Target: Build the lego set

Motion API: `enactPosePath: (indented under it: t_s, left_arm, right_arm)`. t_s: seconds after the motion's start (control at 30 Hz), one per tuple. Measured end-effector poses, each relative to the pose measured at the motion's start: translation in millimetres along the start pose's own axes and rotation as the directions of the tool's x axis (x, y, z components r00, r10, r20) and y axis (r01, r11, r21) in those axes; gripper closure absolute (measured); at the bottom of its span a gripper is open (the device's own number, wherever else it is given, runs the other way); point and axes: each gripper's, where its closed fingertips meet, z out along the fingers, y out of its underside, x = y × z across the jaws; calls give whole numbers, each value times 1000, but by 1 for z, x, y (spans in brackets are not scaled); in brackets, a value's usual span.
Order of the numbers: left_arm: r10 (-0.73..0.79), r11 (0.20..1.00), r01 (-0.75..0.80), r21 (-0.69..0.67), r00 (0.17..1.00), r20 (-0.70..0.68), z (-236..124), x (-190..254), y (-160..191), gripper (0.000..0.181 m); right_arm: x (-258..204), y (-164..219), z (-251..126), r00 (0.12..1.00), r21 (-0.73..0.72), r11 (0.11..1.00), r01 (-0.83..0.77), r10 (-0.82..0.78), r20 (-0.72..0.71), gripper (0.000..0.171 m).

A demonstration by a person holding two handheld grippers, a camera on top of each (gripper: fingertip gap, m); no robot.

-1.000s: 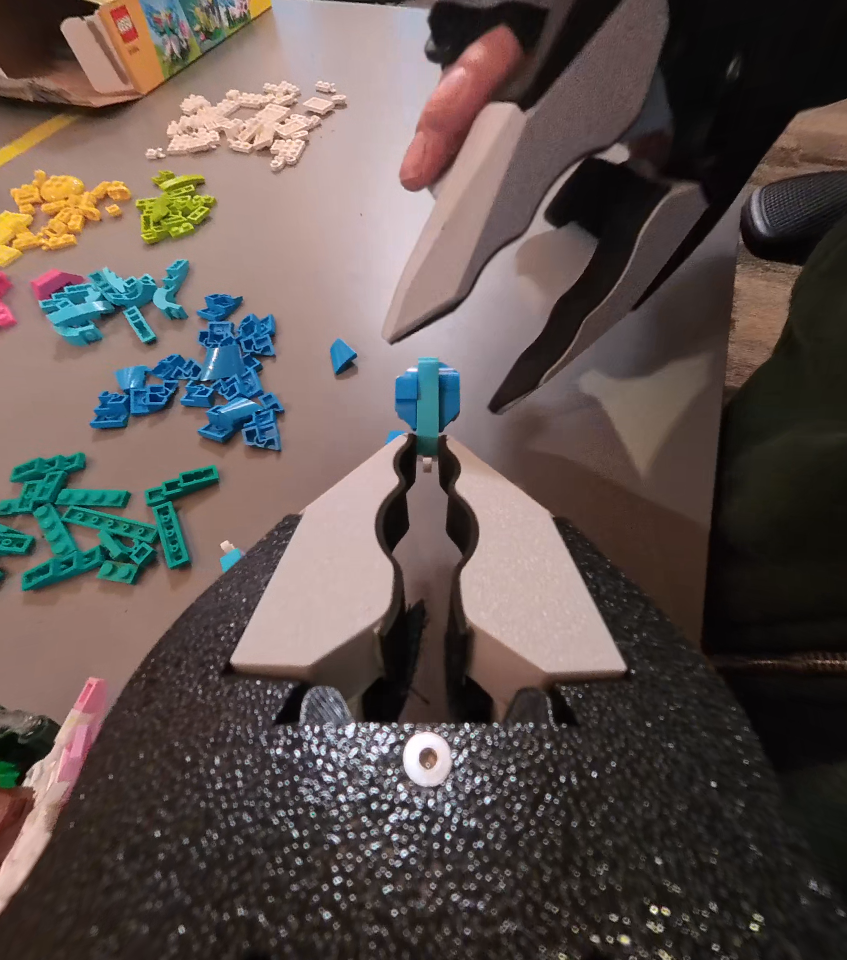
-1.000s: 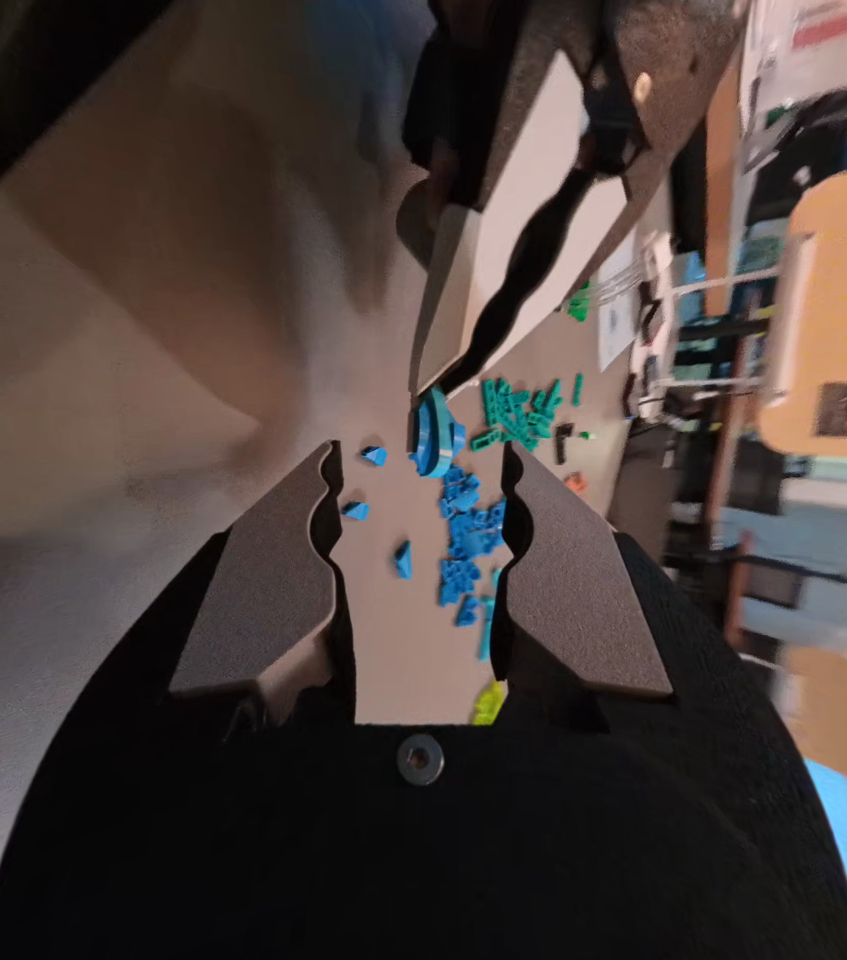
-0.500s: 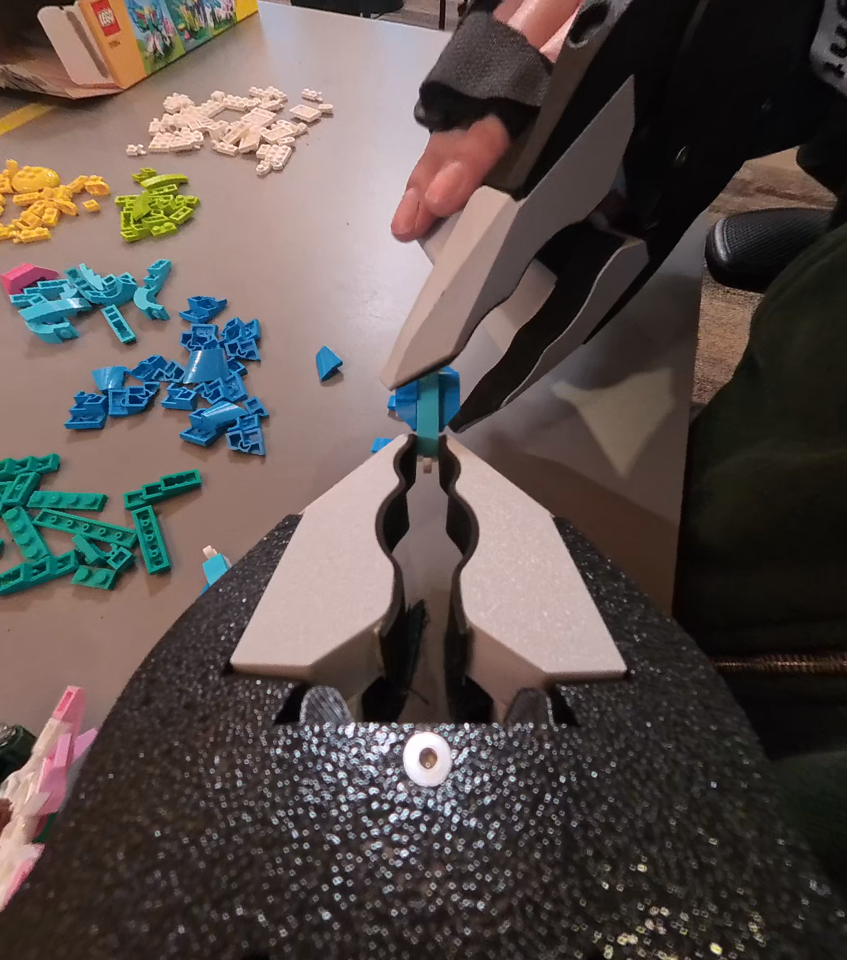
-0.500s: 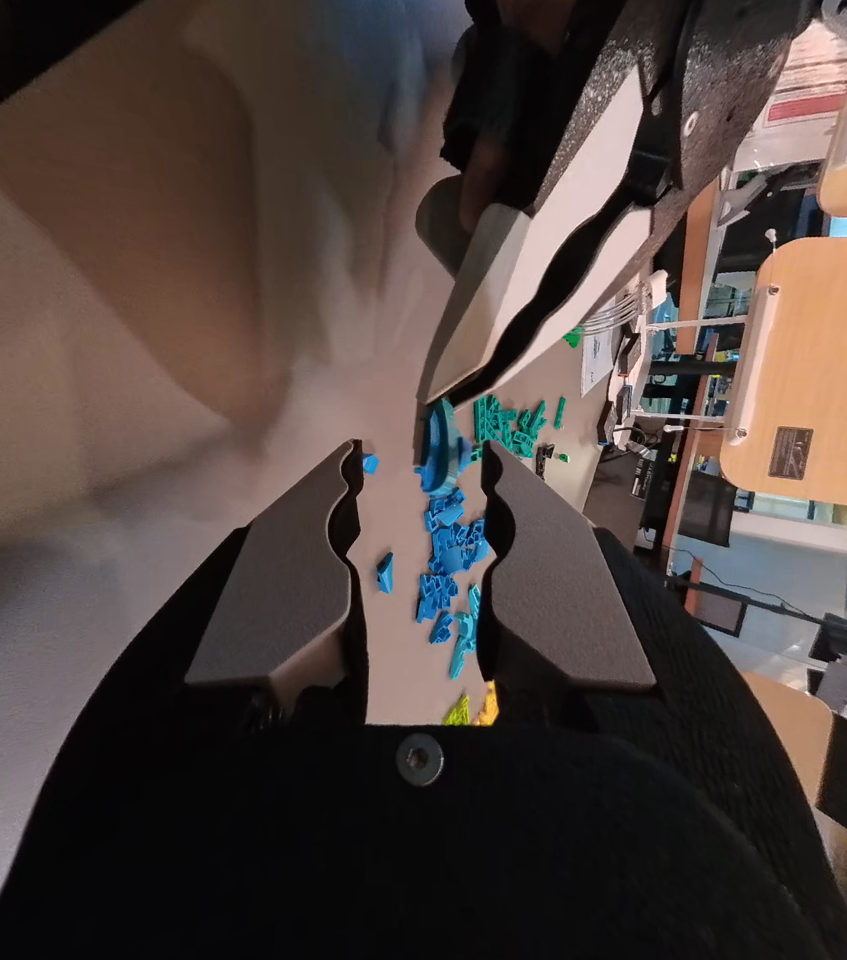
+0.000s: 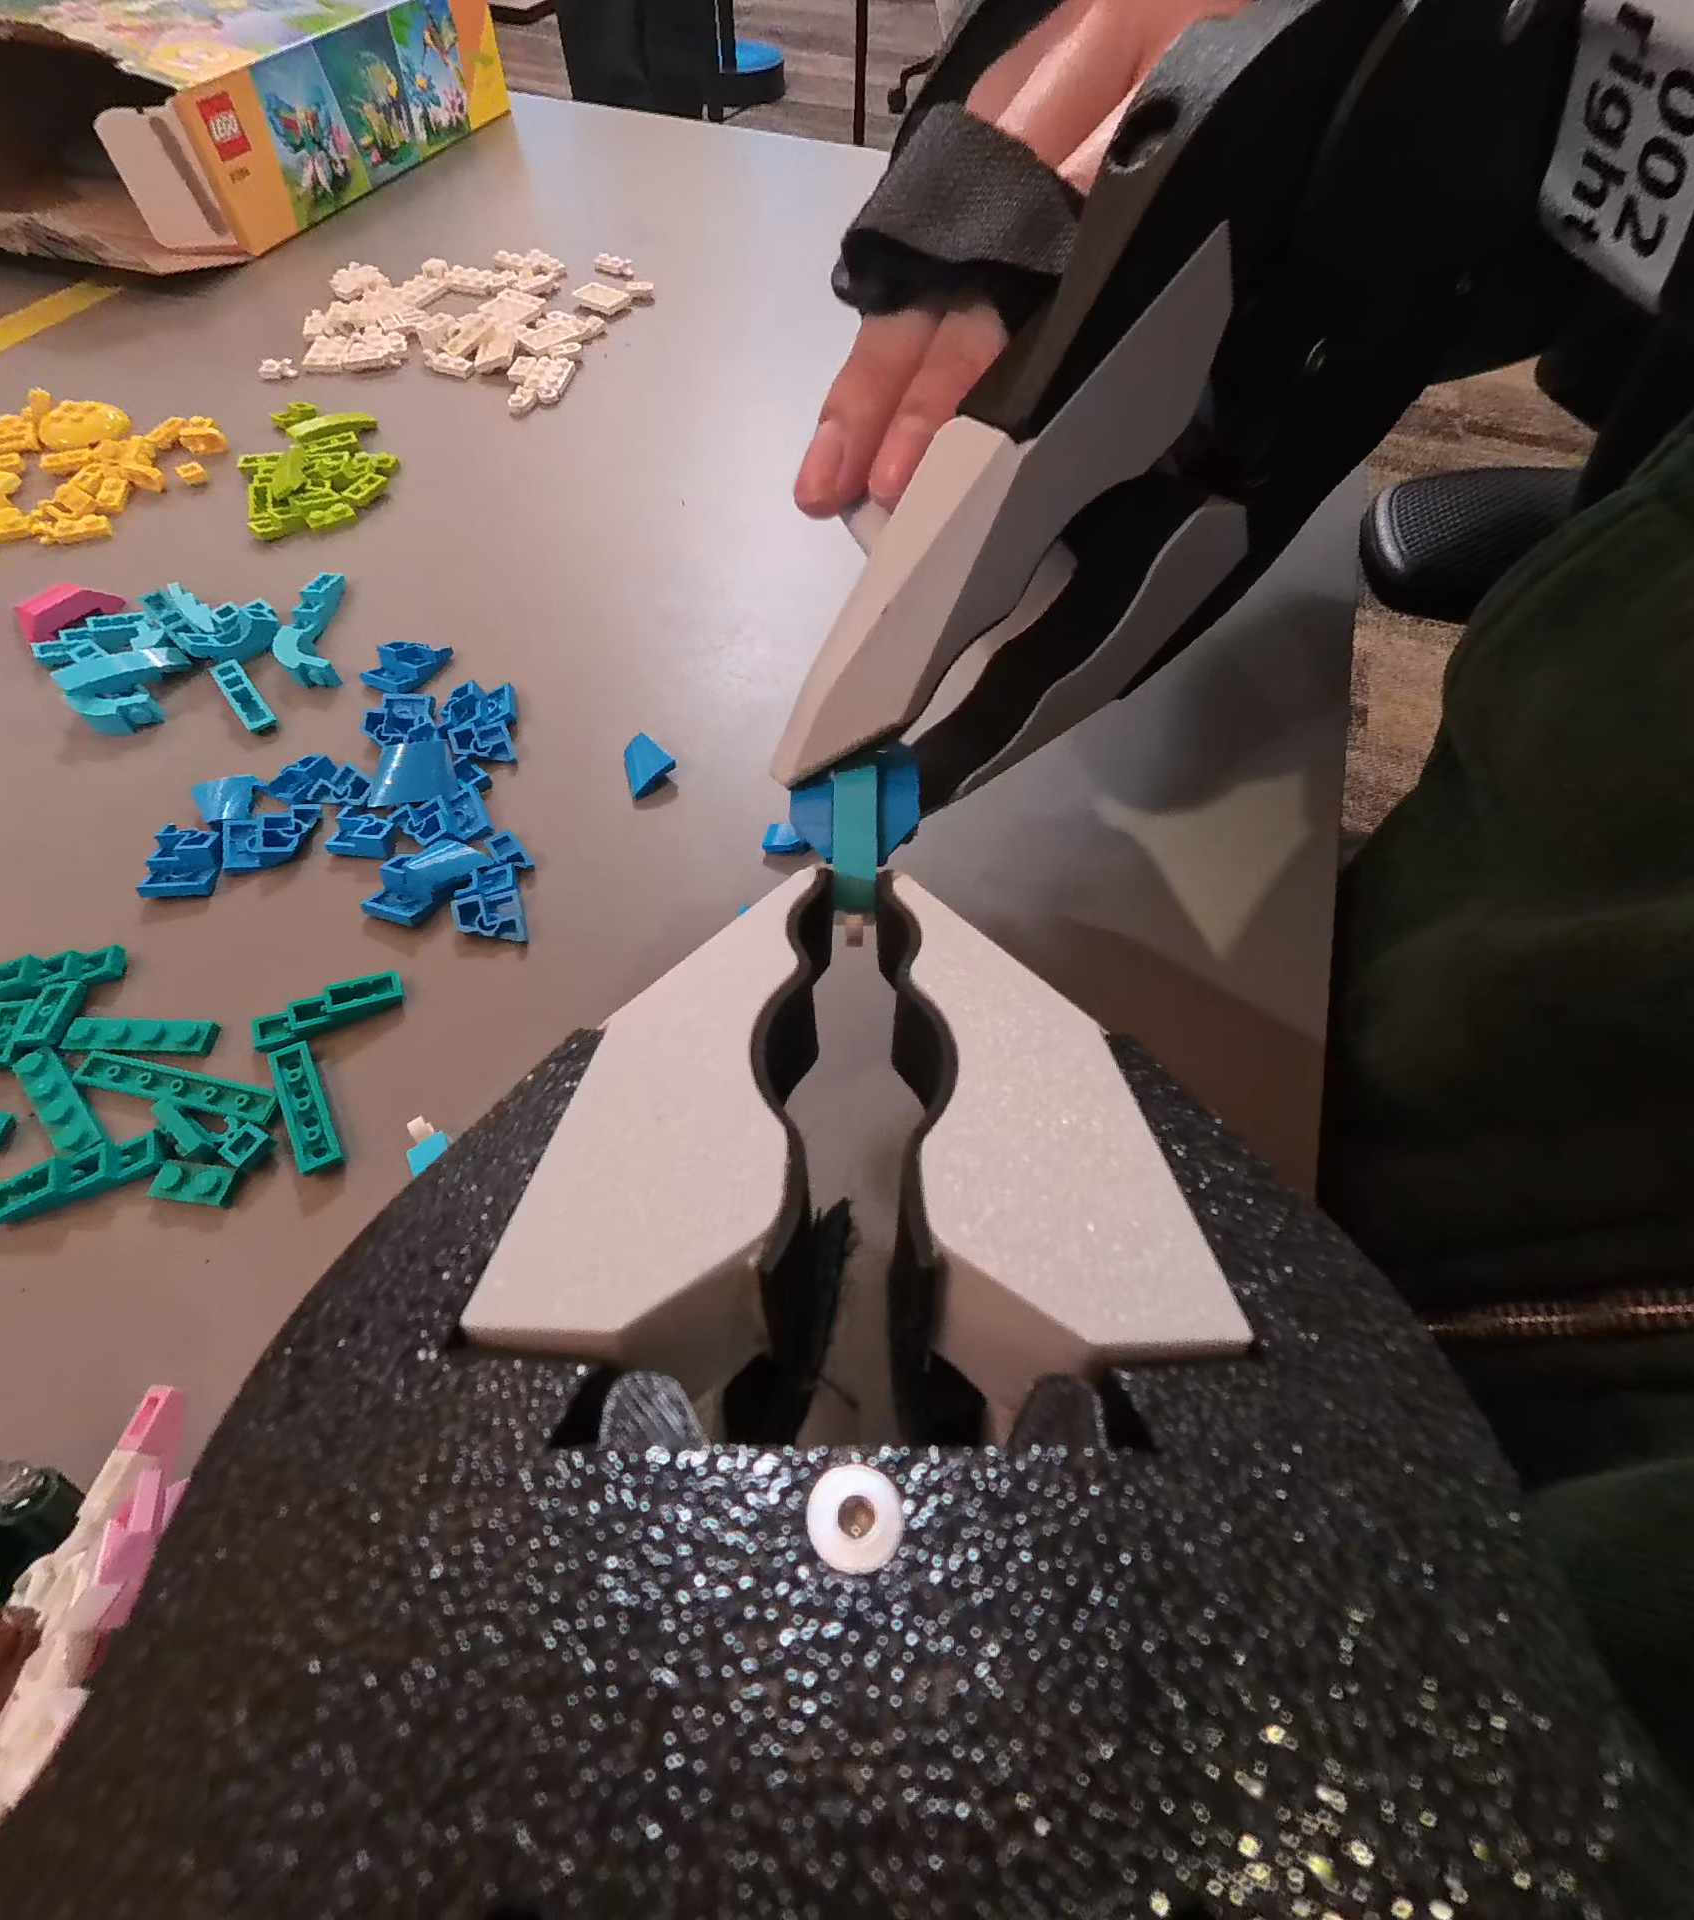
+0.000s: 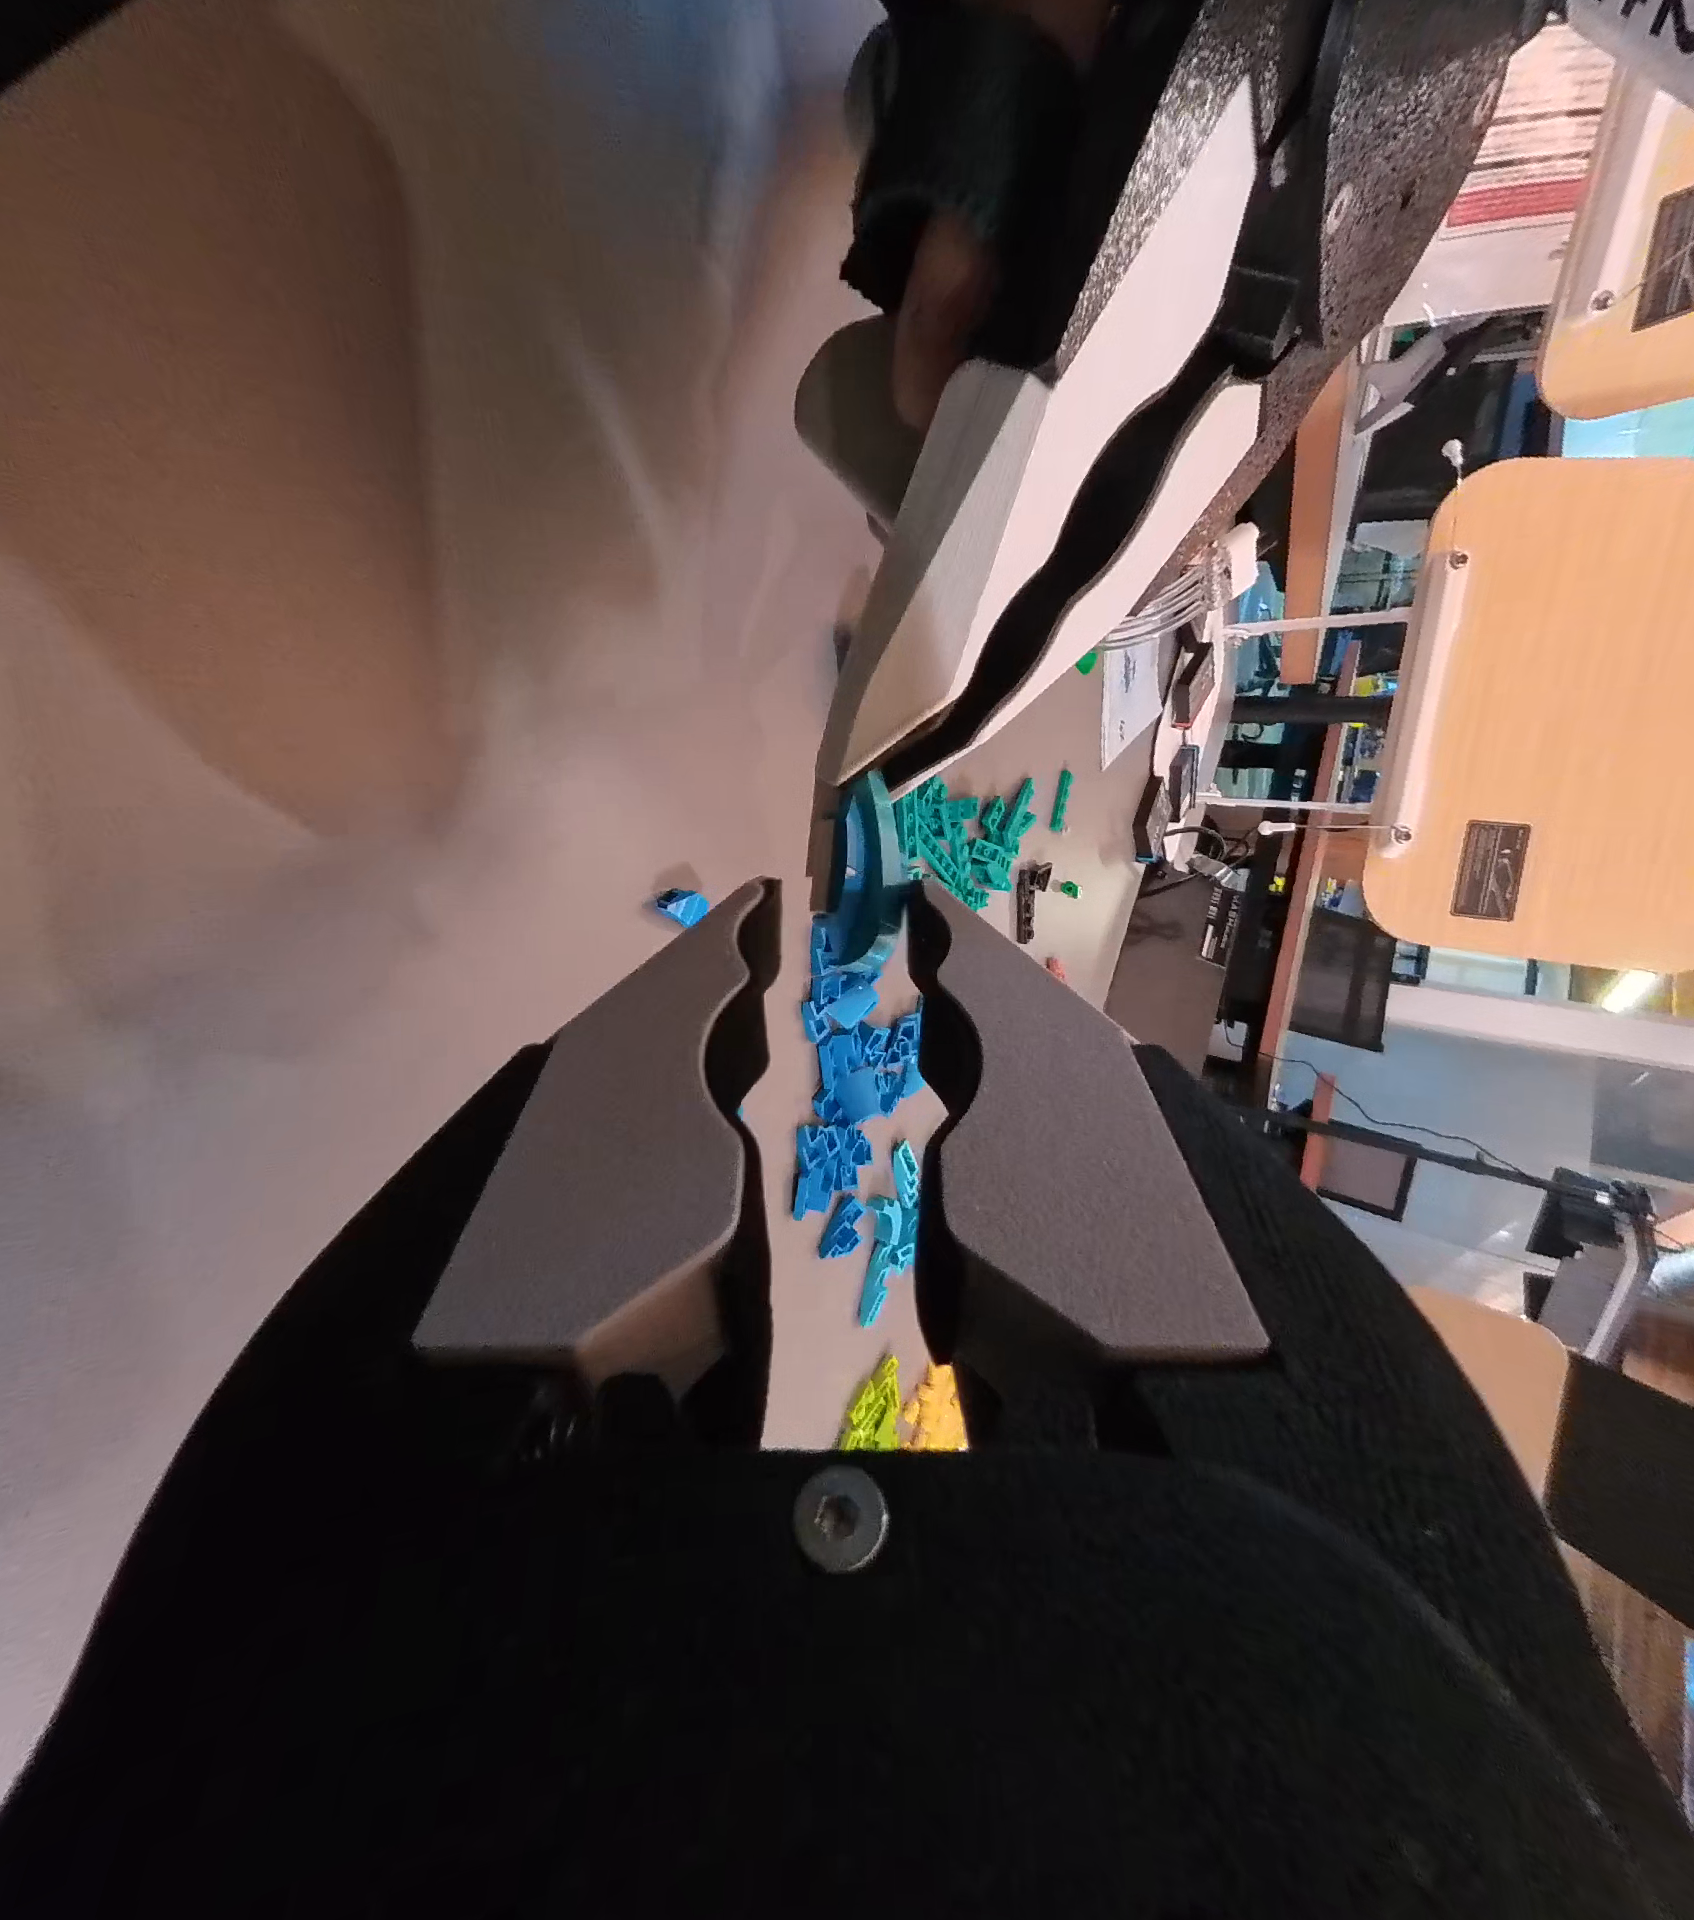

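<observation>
Small blue brick assembly (image 5: 851, 821): pinched at teal strip by left claw (image 5: 853, 883), above bench's right edge. Right claw (image 6: 843, 904) narrowly parted around its top. Light, rigid, likely snap-apart; best held by flat sides.

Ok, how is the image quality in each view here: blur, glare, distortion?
Left wrist view: sharp; wide-angle bending at the edges, speckled glints on the black housing, soft reflections on the table. Right wrist view: steeply rolled, table's left side smeared with blur, gripper body dark; the blue assembly stays readable.
</observation>
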Motion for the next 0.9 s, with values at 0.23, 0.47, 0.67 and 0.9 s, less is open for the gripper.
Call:
enactPosePath:
  t_s: [0.23,0.47,0.67,0.9]
  left_arm:
    - [-77,996,79,49,996,-54,-2,3,-5,176]
    - [-81,995,85,46,994,-73,-1,6,-5,176]
    - [-92,994,96,51,993,-77,0,5,-4,176]
    - [-93,994,98,56,992,-85,-1,5,-4,176]
  right_arm:
    - [6,-1,-3,999,4,1000,0,0,-42,157]
    - [2,-2,-4,999,-3,999,-36,36,-2,159]
    - [2,-2,-4,990,12,990,-138,138,6,156]
    - [7,0,-8,980,35,980,-198,199,-27,143]
